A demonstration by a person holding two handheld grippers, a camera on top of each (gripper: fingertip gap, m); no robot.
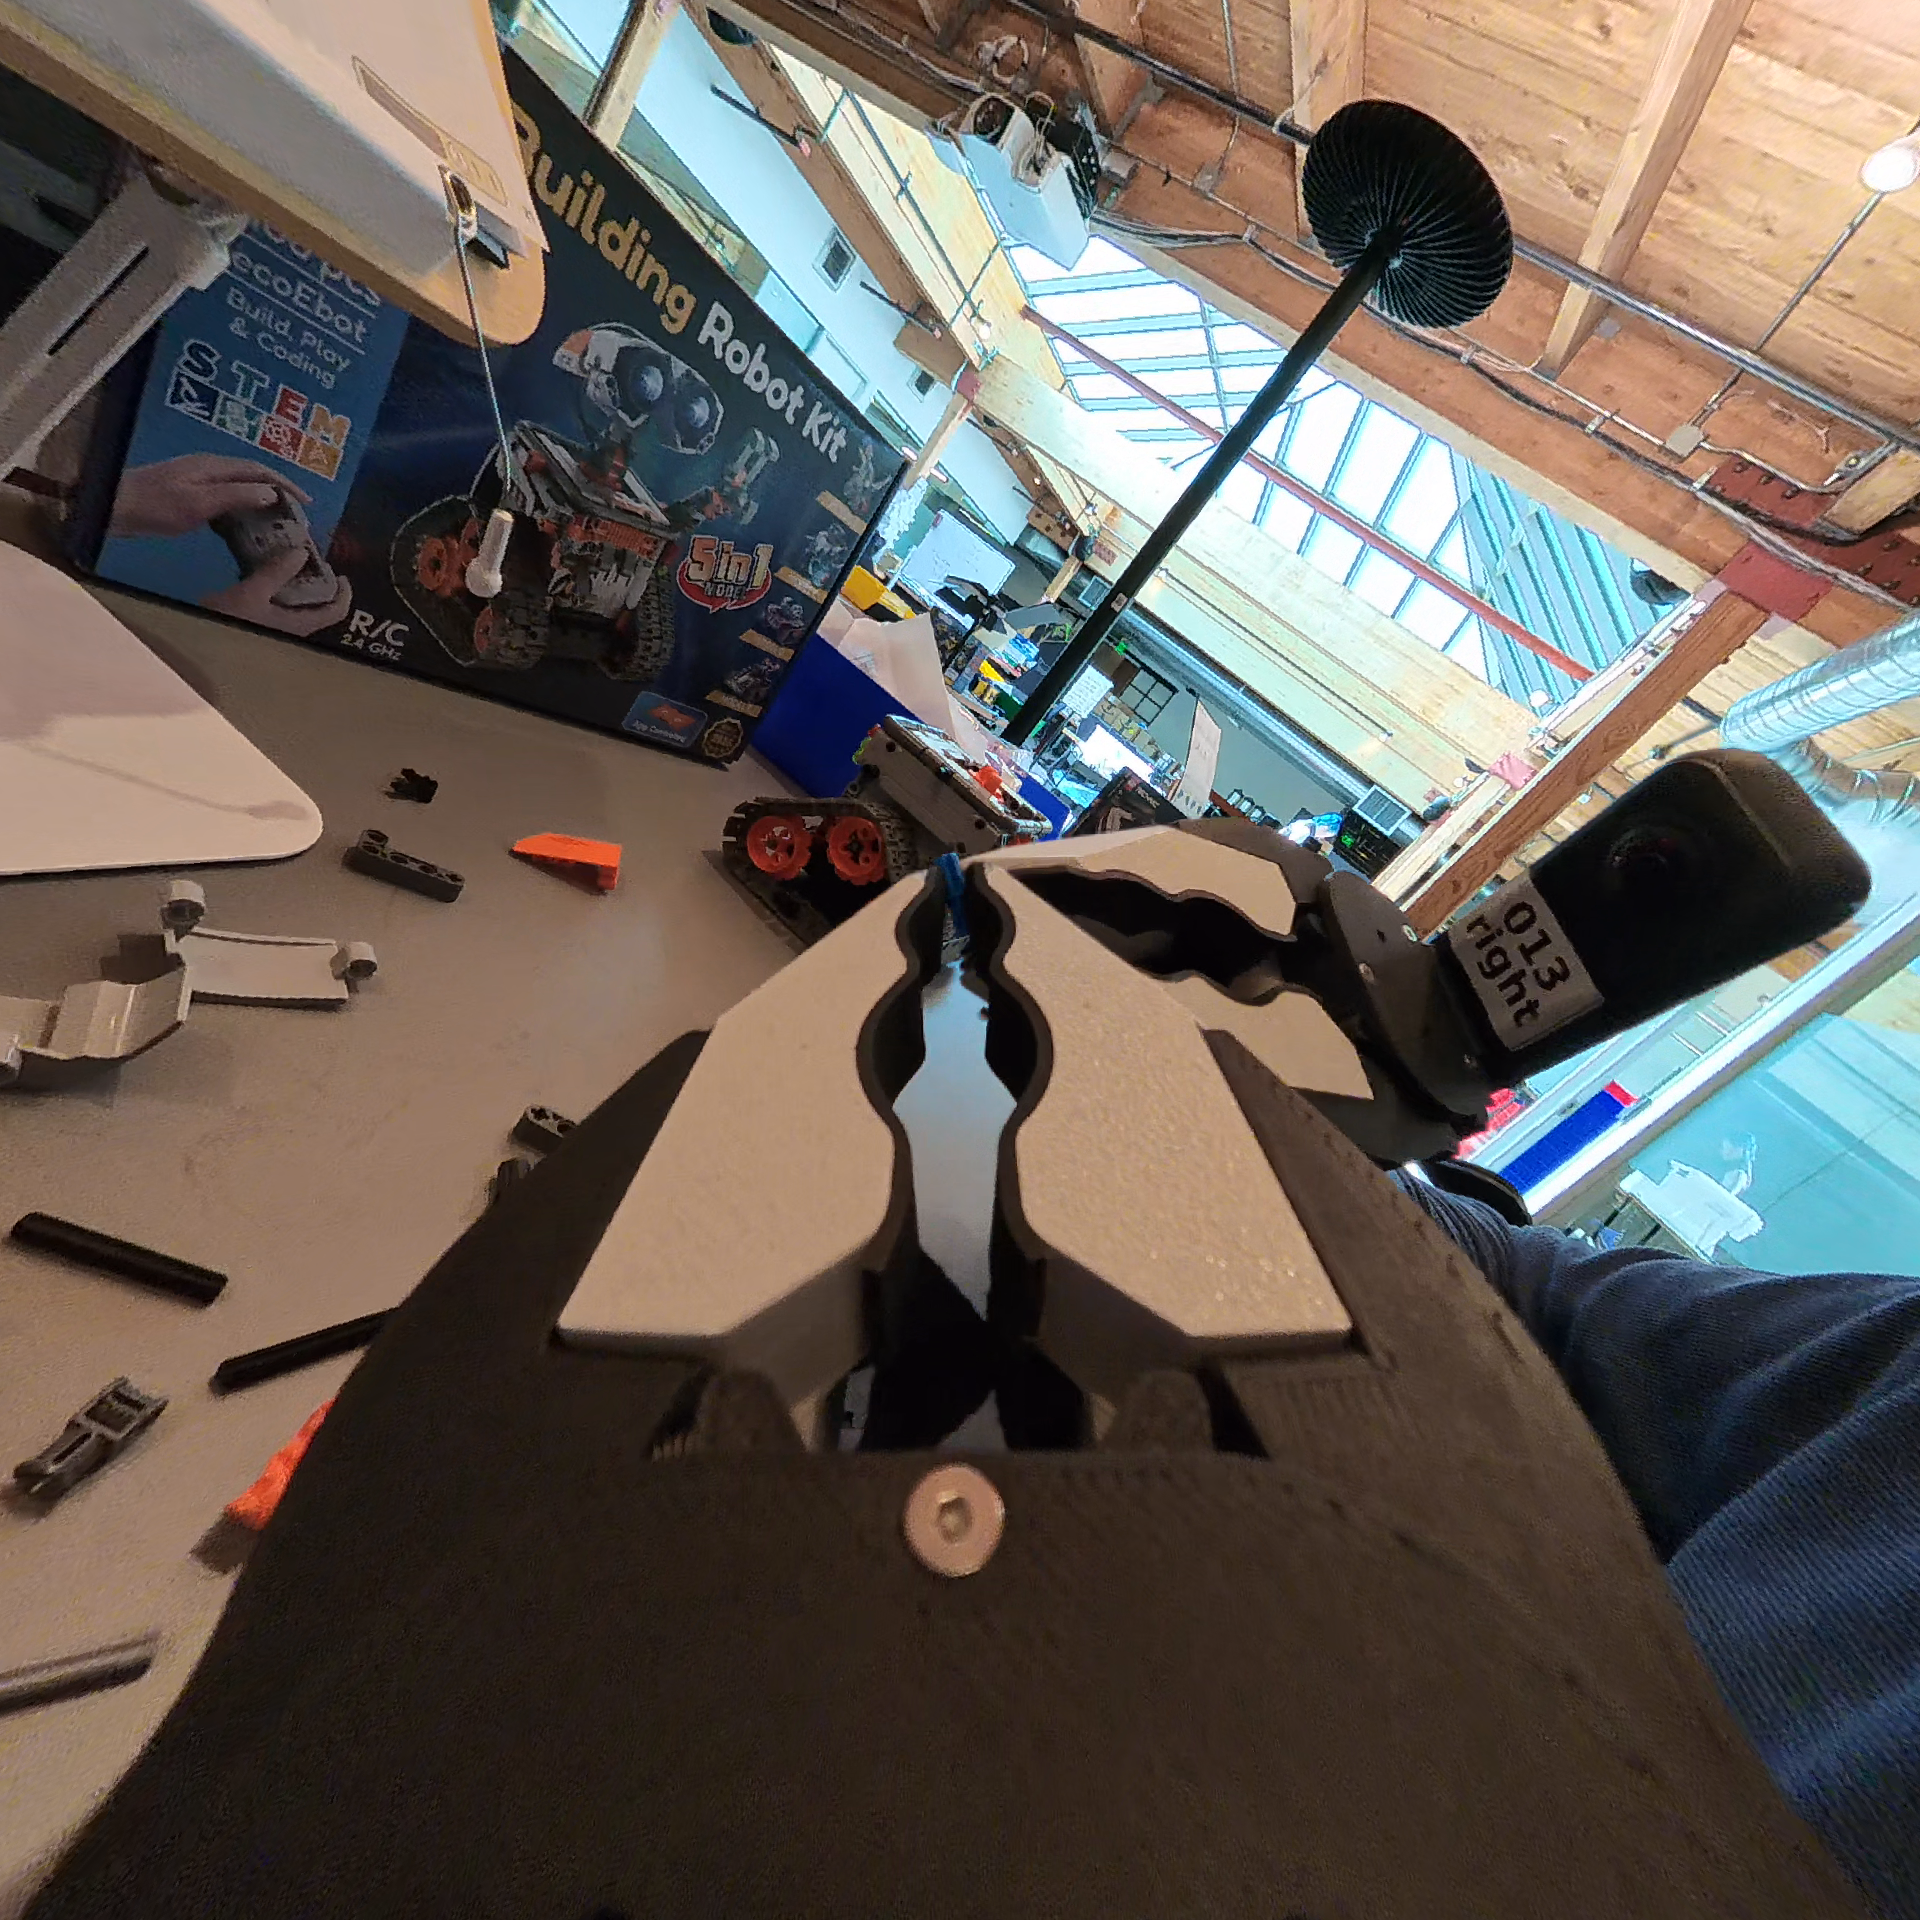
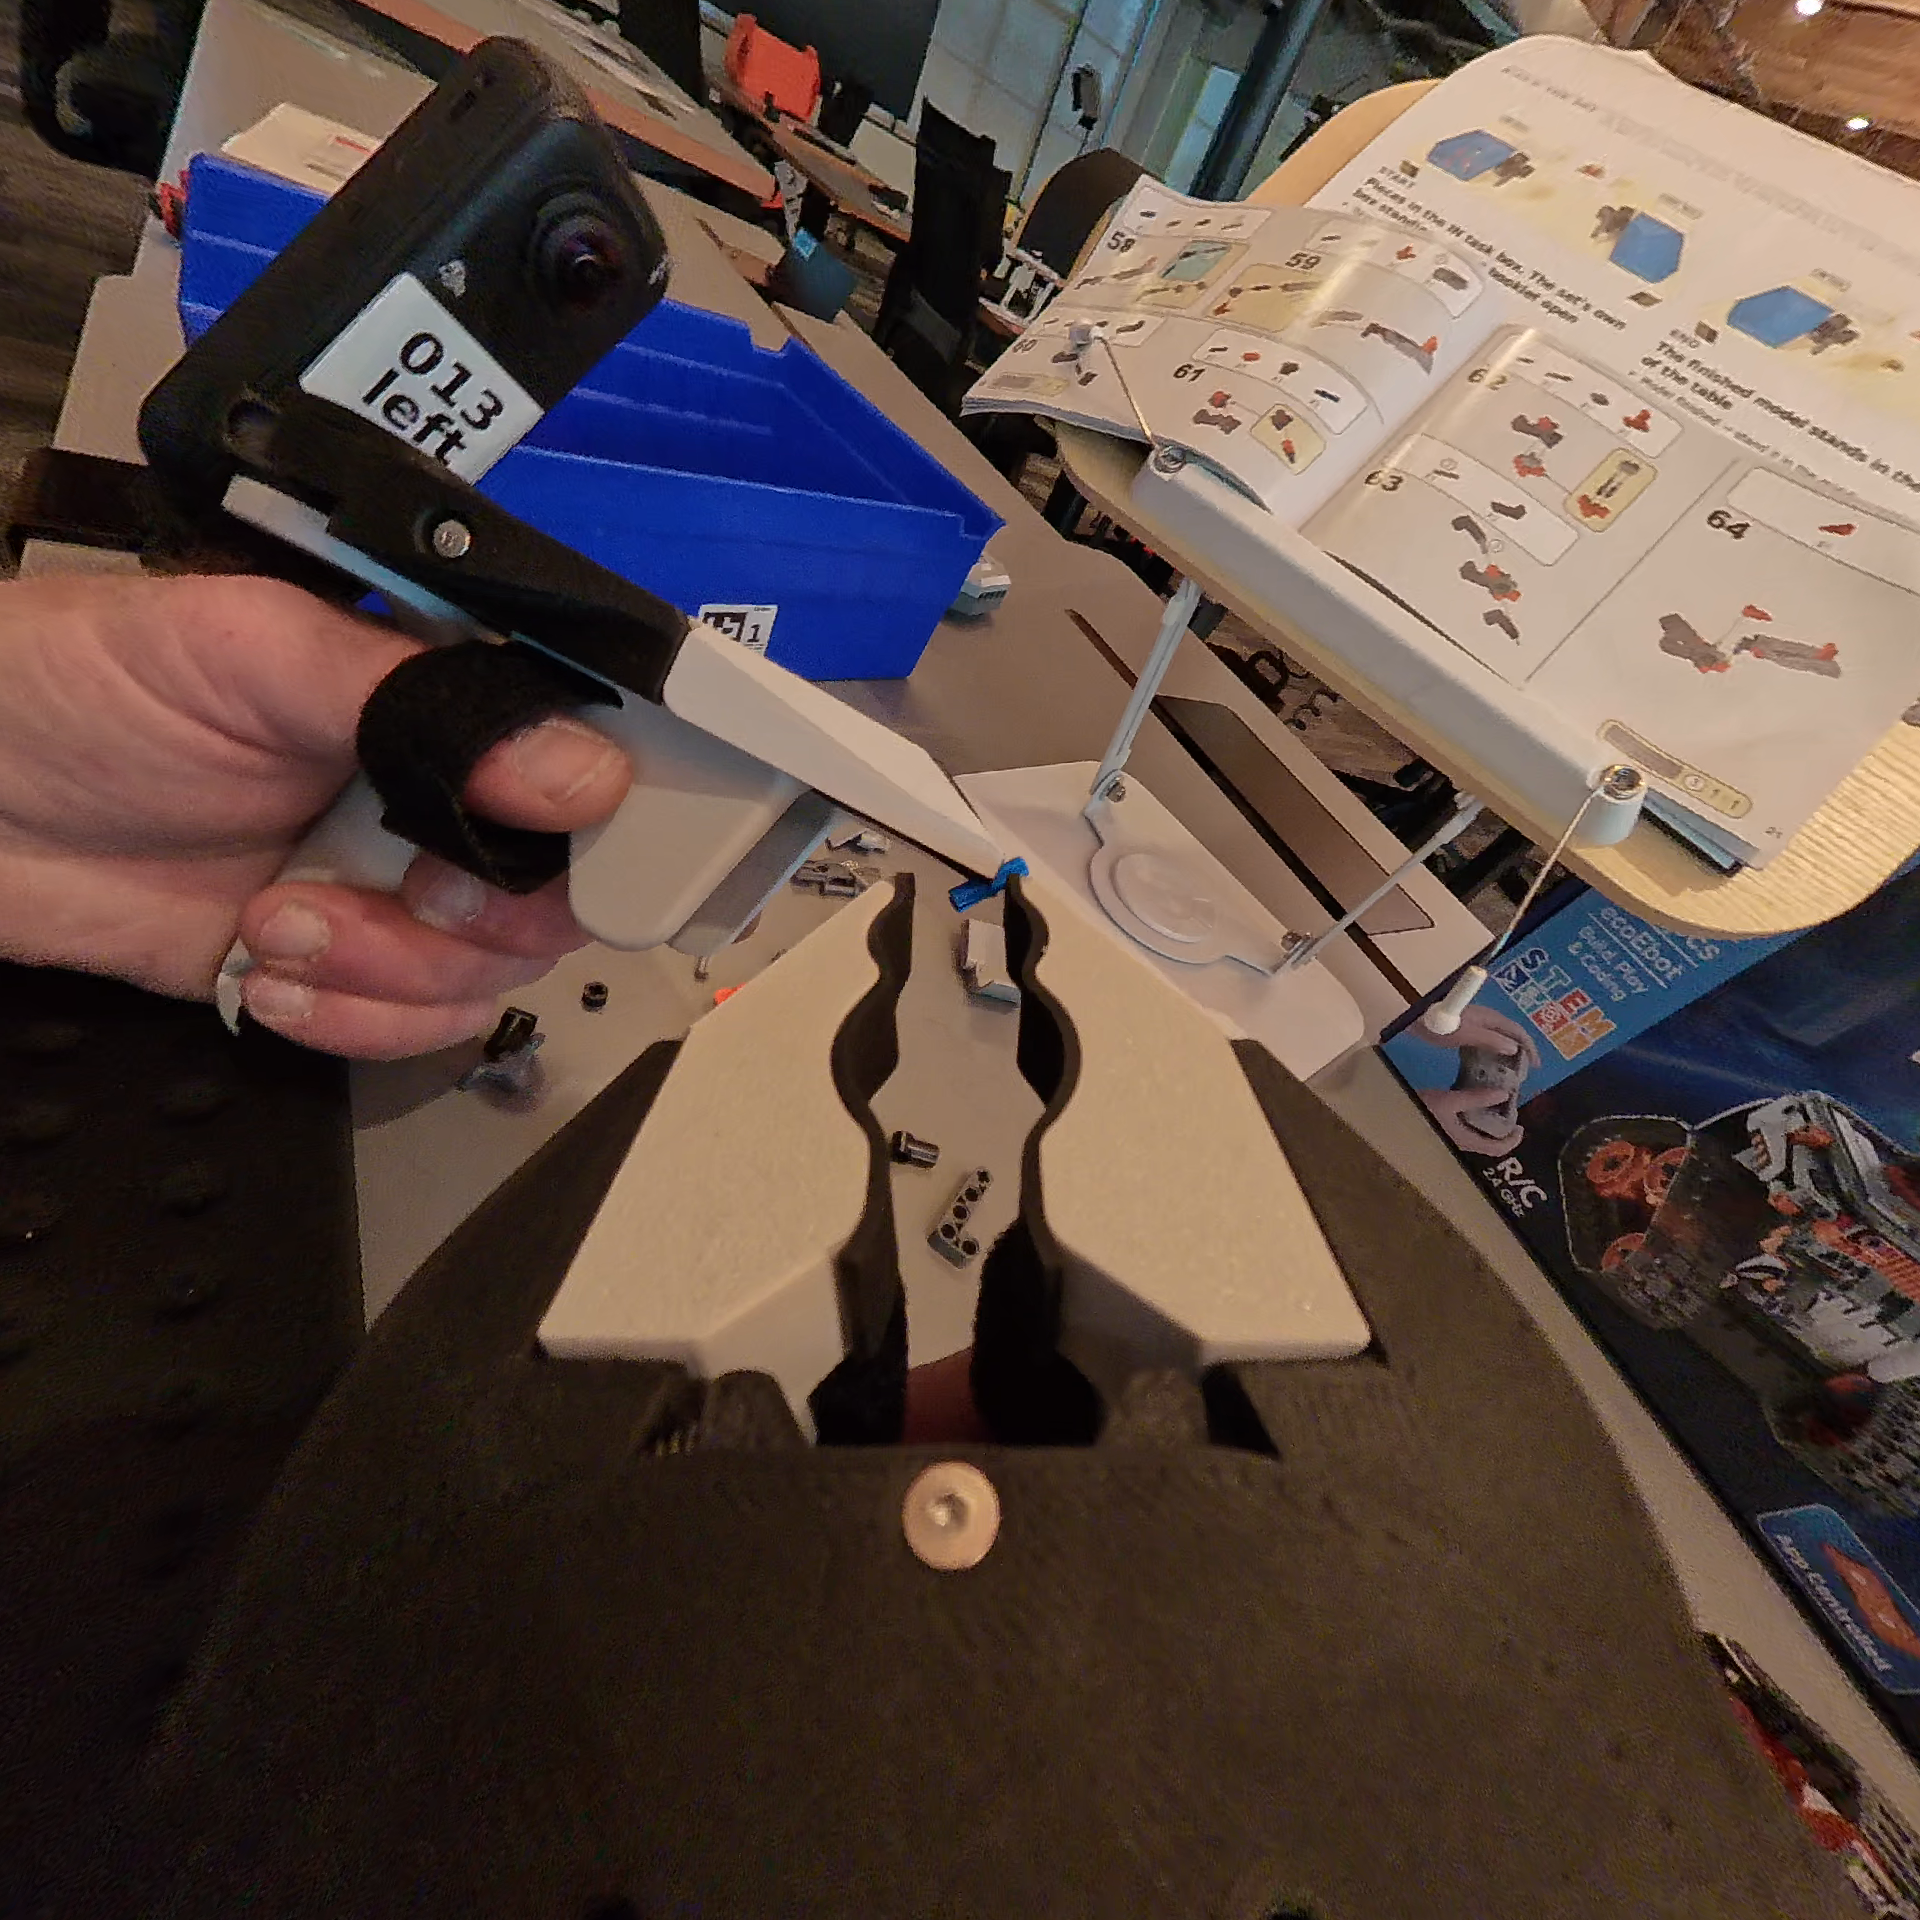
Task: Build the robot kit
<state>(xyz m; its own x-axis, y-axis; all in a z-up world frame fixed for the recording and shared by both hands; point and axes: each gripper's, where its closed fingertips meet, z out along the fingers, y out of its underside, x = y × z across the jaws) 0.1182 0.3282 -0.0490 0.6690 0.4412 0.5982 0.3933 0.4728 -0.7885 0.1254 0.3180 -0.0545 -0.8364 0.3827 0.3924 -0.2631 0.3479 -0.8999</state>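
Left gripper (image 1: 954, 902): tips clamped on a small blue pin (image 1: 952, 902), held above the grey table (image 1: 436, 1039).
Right gripper (image 2: 958, 891): fingers apart – one tip just beside the blue pin; contact unclear.
Hand (image 2: 197, 800): grips the left gripper's handle.
Table: scattered black rods (image 1: 116, 1258), an orange piece (image 1: 569, 858), a tracked model (image 1: 842, 844).
Behind: blue bin (image 2: 727, 488), open manual on a stand (image 2: 1475, 488), kit box (image 1: 499, 457).
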